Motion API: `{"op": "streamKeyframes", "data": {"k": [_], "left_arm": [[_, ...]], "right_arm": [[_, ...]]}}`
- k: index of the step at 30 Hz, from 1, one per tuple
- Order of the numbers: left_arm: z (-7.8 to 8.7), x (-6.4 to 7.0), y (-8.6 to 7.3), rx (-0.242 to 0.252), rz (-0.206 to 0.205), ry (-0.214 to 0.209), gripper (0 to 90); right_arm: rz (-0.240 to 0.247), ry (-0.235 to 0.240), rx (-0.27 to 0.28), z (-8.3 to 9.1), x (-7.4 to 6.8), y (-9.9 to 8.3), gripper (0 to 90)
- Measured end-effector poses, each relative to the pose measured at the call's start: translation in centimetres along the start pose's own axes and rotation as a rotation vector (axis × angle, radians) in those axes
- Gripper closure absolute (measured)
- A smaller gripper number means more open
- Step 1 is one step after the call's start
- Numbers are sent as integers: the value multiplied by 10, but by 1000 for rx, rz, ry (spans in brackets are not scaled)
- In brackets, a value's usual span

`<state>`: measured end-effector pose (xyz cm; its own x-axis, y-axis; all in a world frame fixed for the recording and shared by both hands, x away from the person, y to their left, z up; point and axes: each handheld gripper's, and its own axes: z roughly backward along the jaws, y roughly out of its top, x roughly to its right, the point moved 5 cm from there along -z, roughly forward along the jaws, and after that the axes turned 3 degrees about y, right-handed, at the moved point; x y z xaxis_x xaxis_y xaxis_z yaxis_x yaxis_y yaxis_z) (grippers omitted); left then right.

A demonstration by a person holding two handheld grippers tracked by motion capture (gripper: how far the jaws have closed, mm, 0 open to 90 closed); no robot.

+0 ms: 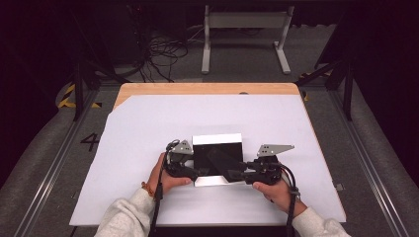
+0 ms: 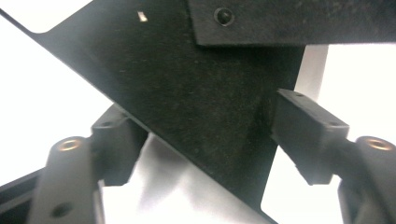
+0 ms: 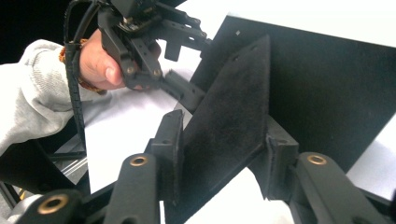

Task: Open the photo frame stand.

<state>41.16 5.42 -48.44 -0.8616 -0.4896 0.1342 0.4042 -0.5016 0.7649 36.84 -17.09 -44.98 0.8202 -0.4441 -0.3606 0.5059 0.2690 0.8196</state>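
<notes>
Nearest the lens in your right tool view: the two black jaws of your right tool [image 3: 219,158], with a flat black panel [image 3: 229,126] standing on edge between them. The left jaw pad lies against one face of the panel; the right pad sits just behind the other face. Read that as clenched on the panel, which is tilted, its long edge running up and away from the jaws.

Behind the panel lies a larger black sheet [image 3: 336,88], flat on the white paper [image 3: 126,135] that covers the tabletop.

Farther off in the same view, your left hand [image 3: 100,60] holds the left tool [image 3: 180,77], a grey sleeve at the wrist. Its jaws reach the left edge of the black sheet.

Left tool view: a black sheet edge [image 2: 187,112] cuts diagonally between the two jaws. The pads stand well apart, one on each side of it; neither is plainly pressed on it. Open, as far as this view shows.

High view: both tools meet at the near middle of the tabletop [image 1: 207,89], whose bare wood shows only at the far edge. The left tool [image 1: 190,173] is at the near left corner of the black sheet [image 1: 212,153]; the right tool [image 1: 234,174] is at its near right, with the tilted panel [image 1: 222,163] rising across the sheet. A white border [image 1: 217,139] shows along the sheet's far side.
</notes>
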Motion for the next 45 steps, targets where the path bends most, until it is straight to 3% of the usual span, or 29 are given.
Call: {"op": "streamKeyframes", "data": {"k": [2, 7, 15, 28, 45], "left_arm": [[2, -1, 3, 9, -15, 18, 373], [6, -2, 14, 57, -53, 107, 441], [10, -1, 19, 87, -116, 199, 474], [18, -1, 22, 124, -137, 226, 574], [21, 1, 24, 129, -173, 249, 623]], "right_arm": [[3, -4, 2, 1, 0, 1, 612], [13, -33, 11, 3, 1, 4, 664], [30, -62, 7, 2, 5, 5, 697], [54, -107, -14, -1, 8, 1, 721], [98, -145, -52, -3, 5, -4, 736]]}}
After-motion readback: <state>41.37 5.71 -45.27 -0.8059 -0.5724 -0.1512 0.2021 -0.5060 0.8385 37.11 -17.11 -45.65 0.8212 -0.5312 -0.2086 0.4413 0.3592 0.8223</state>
